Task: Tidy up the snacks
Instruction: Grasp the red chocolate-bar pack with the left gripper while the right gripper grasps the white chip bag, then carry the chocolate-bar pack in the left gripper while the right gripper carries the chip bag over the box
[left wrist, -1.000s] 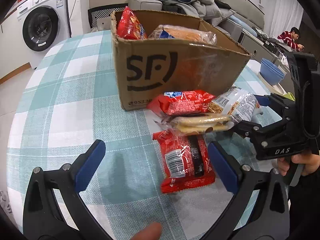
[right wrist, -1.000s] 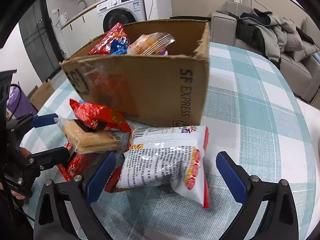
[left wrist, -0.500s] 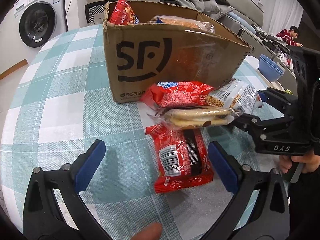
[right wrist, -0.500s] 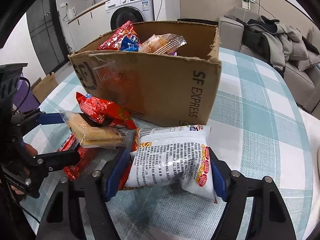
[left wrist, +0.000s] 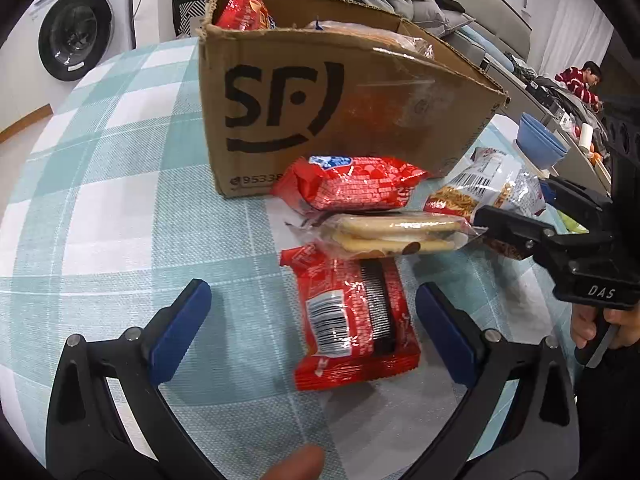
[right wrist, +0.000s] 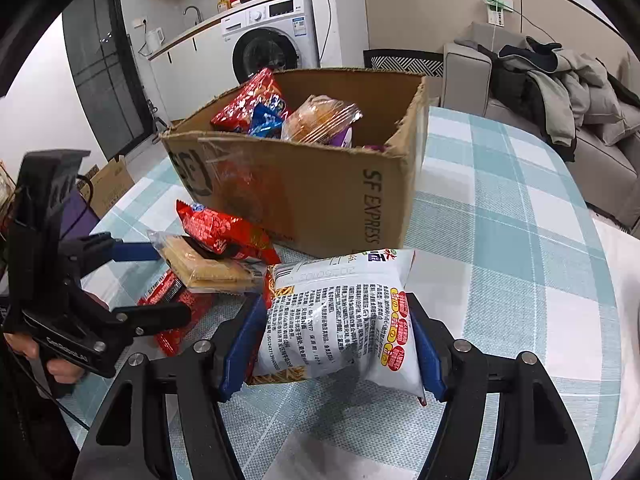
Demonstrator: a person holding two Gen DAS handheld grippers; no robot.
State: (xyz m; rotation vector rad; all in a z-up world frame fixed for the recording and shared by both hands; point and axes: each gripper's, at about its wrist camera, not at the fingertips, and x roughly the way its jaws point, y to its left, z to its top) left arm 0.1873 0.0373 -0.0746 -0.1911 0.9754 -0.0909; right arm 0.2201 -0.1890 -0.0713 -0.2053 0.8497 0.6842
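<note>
Where blue pads close: white snack bag [right wrist: 340,316].

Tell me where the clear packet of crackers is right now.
In the left wrist view the cracker packet sits center-right on the table, stacked between two red snack packs, one against the cardboard box, the other nearer.

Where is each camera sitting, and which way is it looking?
Left wrist: sits on the left gripper, looking down past the flat red packet to the cardboard box; a fingertip shows.
Right wrist: sits on the right gripper, jaws closing on the white snack bag, facing the box; the left-hand shows.
Both share the box, biscuit pack and checked tablecloth.
</note>
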